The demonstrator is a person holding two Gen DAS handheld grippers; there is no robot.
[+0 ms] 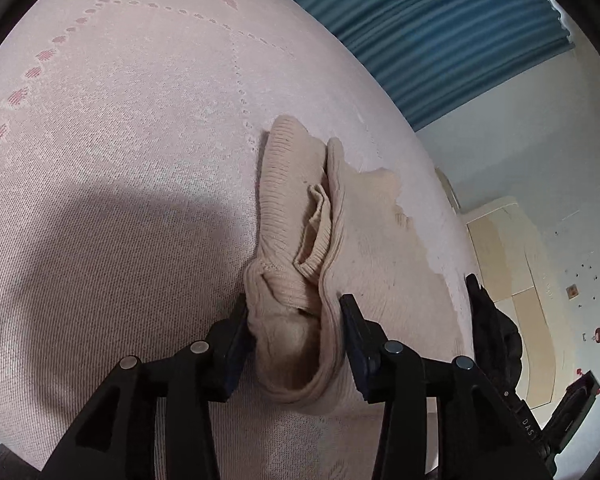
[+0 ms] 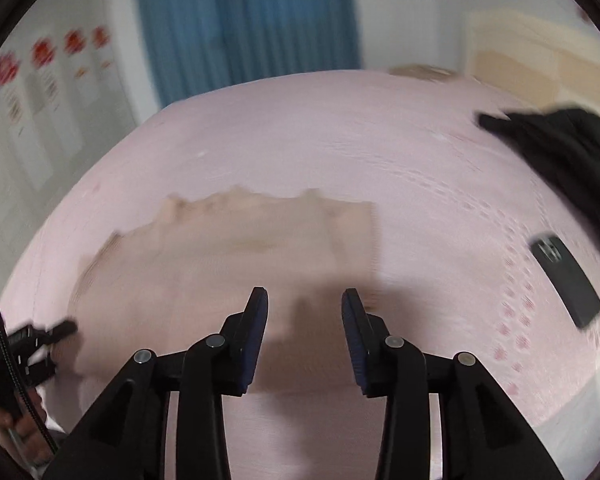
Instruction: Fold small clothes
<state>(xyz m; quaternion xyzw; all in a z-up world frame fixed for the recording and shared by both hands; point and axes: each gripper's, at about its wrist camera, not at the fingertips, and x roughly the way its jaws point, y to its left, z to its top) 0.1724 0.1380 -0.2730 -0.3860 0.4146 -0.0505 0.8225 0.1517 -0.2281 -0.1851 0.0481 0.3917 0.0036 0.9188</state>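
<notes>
A beige ribbed knit garment (image 1: 300, 232) lies on the pink bed cover (image 1: 120, 160). My left gripper (image 1: 294, 312) has a bunched ribbed part of the garment between its two fingers; the jaws stand fairly wide, and it is not clear that they pinch it. In the blurred right wrist view the garment (image 2: 240, 248) lies spread flat on the cover (image 2: 300, 140). My right gripper (image 2: 304, 300) is open and empty just above the garment's near edge. The left gripper (image 2: 56, 330) shows at the garment's left end.
A black phone (image 2: 566, 280) lies on the cover at the right. A dark garment (image 2: 560, 144) lies at the far right and also shows in the left wrist view (image 1: 496, 320). Blue curtains (image 2: 244, 20) and a pale cabinet (image 1: 512, 280) stand beyond the bed.
</notes>
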